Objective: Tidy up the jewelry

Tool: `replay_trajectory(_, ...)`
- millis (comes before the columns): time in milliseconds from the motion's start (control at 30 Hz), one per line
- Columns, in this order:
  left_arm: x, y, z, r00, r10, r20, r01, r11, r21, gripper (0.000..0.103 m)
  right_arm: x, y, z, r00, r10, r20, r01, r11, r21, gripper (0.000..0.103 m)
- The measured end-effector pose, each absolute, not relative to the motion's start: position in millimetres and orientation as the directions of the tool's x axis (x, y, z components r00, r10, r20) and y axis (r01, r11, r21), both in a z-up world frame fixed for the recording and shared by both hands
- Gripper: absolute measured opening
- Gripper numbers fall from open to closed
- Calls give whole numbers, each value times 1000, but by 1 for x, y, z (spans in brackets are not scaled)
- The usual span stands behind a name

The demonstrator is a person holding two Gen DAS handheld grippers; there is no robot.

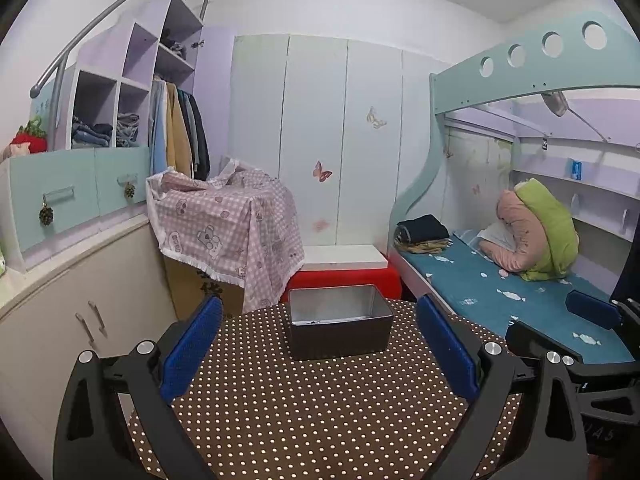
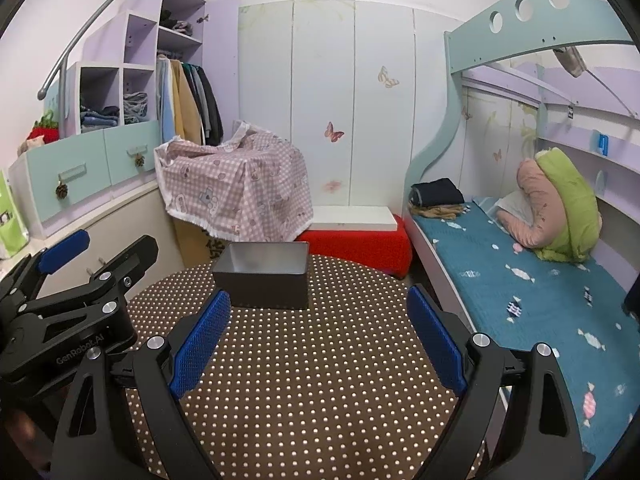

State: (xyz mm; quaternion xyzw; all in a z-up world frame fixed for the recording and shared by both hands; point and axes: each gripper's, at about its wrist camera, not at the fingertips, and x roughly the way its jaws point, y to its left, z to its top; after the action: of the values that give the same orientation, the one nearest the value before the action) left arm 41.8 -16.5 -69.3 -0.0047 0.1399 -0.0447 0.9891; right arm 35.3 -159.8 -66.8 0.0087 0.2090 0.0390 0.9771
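Observation:
A dark rectangular tin point(image 1: 340, 344) with a silvery inside stands open on the round table point(image 1: 320, 420), which wears a brown cloth with white dots. A small thin item point(image 1: 310, 322) lies on the tin's floor by the front wall, too small to identify. My left gripper point(image 1: 320, 303) is open just before the tin, blue pads point(image 1: 192, 344) wide apart and holding nothing. From the right wrist view the tin point(image 2: 264, 280) sits ahead and slightly left of my open, unloaded right gripper point(image 2: 319, 294). The left gripper point(image 2: 120, 240) shows at that view's left edge.
A bunk bed with a blue mattress point(image 2: 520, 292) runs along the table's right side. Behind the table are a red stool point(image 1: 344, 280) and a box under a pink checked cloth point(image 1: 228, 220). Cabinets and drawers point(image 1: 60, 208) line the left wall.

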Motion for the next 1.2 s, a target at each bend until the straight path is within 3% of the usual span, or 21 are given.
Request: replay_trajectory(1200,40,-17,-72,954,-80,-288,81,997,-8,94,34,-162,-70,904,81,-419,-73,997,37,87)
